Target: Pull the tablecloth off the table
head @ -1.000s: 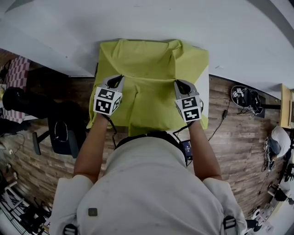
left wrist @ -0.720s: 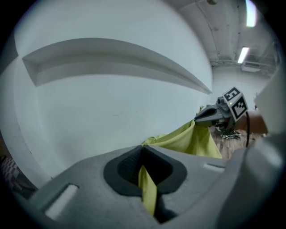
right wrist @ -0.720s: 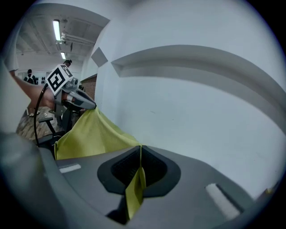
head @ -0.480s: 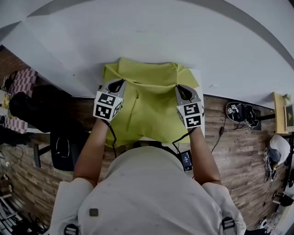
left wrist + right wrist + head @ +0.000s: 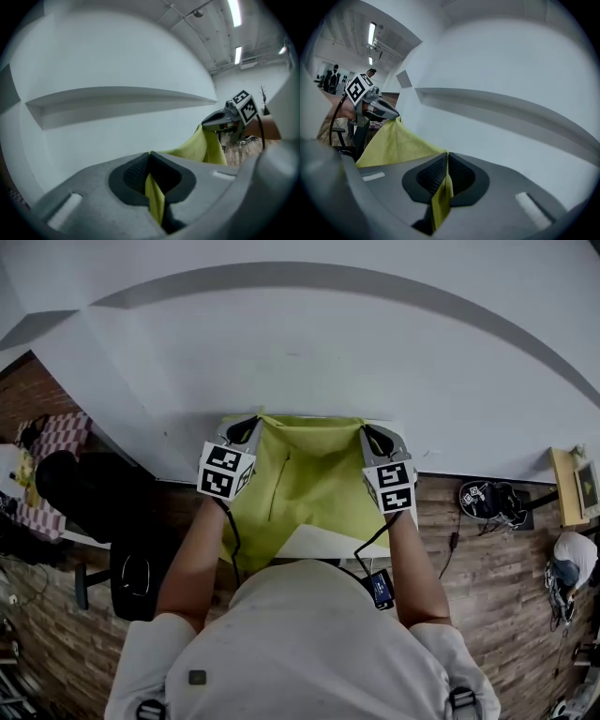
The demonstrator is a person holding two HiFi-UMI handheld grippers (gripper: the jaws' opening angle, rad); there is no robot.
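Note:
The yellow-green tablecloth point(image 5: 305, 484) hangs stretched between my two grippers, lifted high in front of the white wall. My left gripper point(image 5: 251, 424) is shut on its upper left edge; the cloth point(image 5: 154, 197) shows pinched between the dark pads. My right gripper point(image 5: 372, 432) is shut on the upper right edge, with cloth point(image 5: 442, 199) squeezed between its pads. Each gripper view shows the other gripper point(image 5: 219, 121) point(image 5: 379, 110) holding the far corner. The cloth's lower part drapes down over the white table point(image 5: 323, 542), of which only a strip near my body shows.
A white wall with a grey ledge point(image 5: 309, 343) stands close ahead. A black office chair point(image 5: 136, 568) sits at the left on the wooden floor. Cables and gear point(image 5: 487, 498) lie at the right. A small device point(image 5: 381, 589) hangs by my right forearm.
Both grippers have risen together with the cloth held between them. The cloth has lifted off most of the tabletop and now hangs more upright, and a strip of white table has come into view.

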